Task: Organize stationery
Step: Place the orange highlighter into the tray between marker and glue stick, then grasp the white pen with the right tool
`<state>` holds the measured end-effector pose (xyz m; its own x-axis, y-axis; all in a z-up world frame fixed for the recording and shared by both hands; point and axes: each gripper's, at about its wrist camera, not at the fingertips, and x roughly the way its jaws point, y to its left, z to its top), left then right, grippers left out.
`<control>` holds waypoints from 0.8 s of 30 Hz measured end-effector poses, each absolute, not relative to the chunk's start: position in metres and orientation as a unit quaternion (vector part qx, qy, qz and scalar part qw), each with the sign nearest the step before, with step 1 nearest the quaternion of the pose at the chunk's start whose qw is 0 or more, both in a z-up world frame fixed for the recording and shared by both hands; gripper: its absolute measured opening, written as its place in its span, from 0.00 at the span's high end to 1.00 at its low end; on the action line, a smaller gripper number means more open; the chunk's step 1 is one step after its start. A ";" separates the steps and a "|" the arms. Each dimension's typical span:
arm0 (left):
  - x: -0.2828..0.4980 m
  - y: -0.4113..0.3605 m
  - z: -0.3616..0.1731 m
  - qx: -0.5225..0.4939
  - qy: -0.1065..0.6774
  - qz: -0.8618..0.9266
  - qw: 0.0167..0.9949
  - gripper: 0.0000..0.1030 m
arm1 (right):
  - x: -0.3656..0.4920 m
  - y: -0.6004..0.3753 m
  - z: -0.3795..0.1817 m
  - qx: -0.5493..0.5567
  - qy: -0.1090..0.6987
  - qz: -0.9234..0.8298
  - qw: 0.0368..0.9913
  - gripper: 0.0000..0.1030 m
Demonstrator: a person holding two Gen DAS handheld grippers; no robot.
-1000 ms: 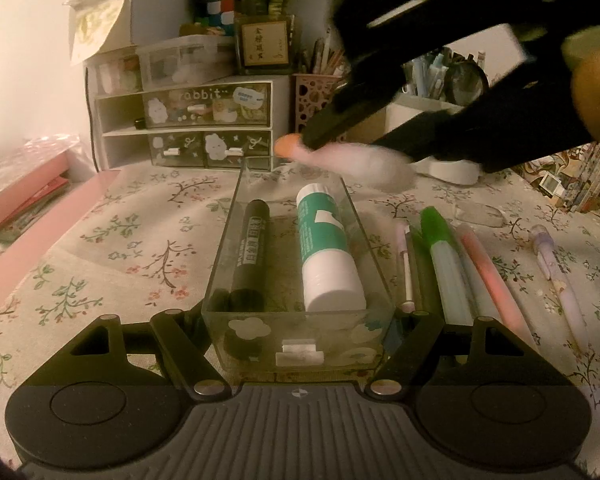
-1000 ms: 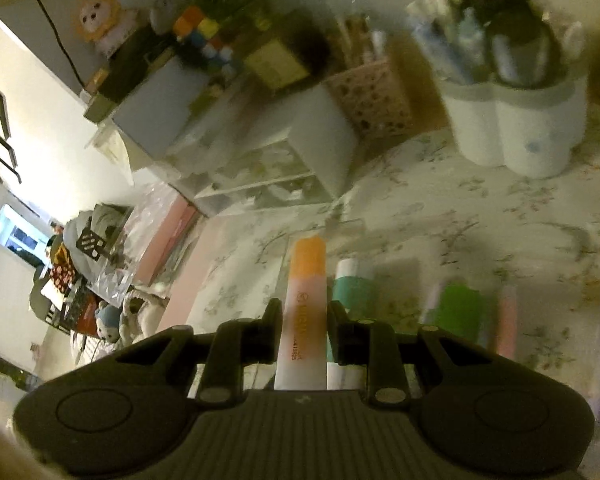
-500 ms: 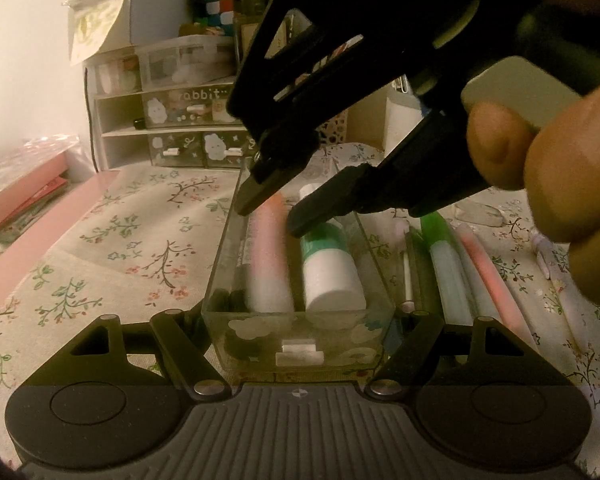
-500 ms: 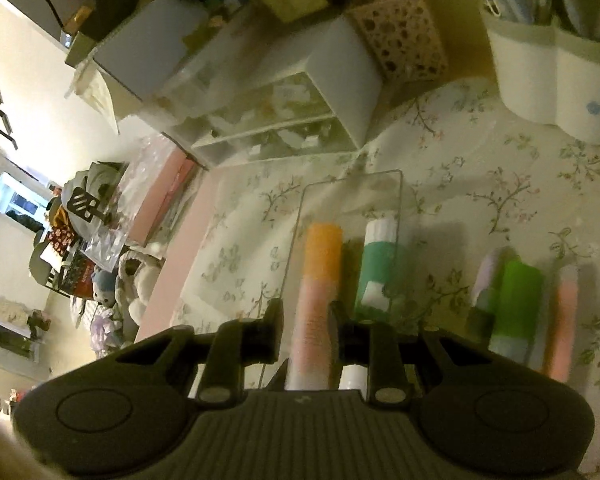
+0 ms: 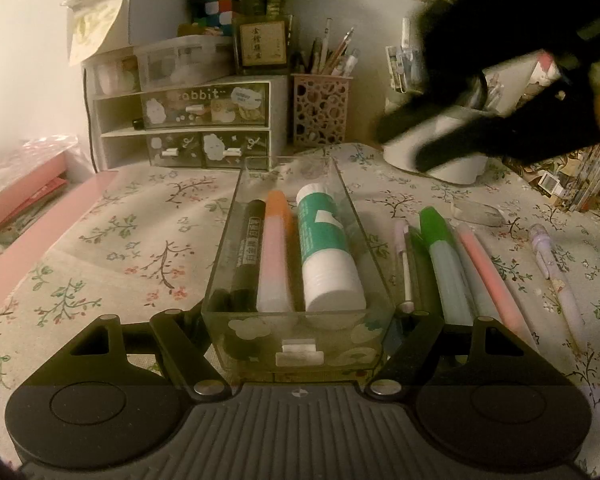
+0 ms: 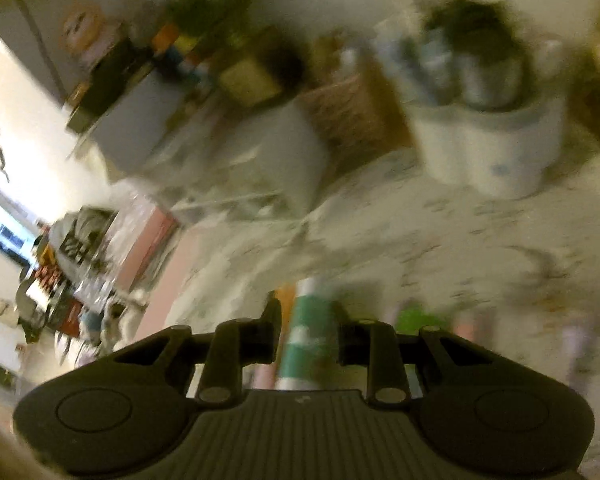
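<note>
My left tongs point(image 5: 298, 322) stayed clenched on the near end of the clear tray point(image 5: 296, 342), steadying it on the floral desk point(image 5: 112, 240). Inside it lay a black marker point(image 5: 246, 256), an orange-capped highlighter point(image 5: 275, 256) and a green-and-white glue stick point(image 5: 328, 256). My right tongs point(image 6: 307, 338) hung above the desk, released and empty, though their jaws stood fairly close. By my reckoning the highlighter was filed; next came picking one of the pens beside the tray, perhaps the green-capped highlighter point(image 5: 440, 252), needing a descent and a wide enough gape. The left view showed the tray's contents and loose pens sharply, with the right tongs a dark blur; the right view, smeared, showed only those empty jaws over the glue stick.
</note>
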<state>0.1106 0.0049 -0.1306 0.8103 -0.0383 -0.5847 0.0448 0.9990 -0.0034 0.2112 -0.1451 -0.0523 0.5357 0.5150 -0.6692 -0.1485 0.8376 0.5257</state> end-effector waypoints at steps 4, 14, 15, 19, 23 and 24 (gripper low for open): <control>0.111 0.005 -0.131 0.006 0.307 -0.022 0.951 0.28 | 0.207 -0.175 -0.063 0.212 0.444 0.153 0.857 0.92; 0.110 0.005 -0.131 0.006 0.307 -0.022 0.951 0.28 | 0.196 -0.173 -0.085 0.171 0.473 0.146 0.852 0.92; 0.110 0.005 -0.131 0.006 0.307 -0.023 0.951 0.28 | 0.195 -0.171 -0.085 0.165 0.472 0.144 0.854 0.92; 0.112 0.004 -0.131 0.010 0.307 -0.032 0.951 0.28 | 0.193 -0.163 -0.079 0.154 0.472 0.160 0.854 0.92; 0.112 0.004 -0.131 0.010 0.307 -0.033 0.951 0.28 | 0.192 -0.147 -0.071 0.134 0.475 0.179 0.851 0.92; 0.112 0.004 -0.131 0.010 0.307 -0.032 0.951 0.28 | 0.193 -0.142 -0.070 0.129 0.482 0.187 0.846 0.91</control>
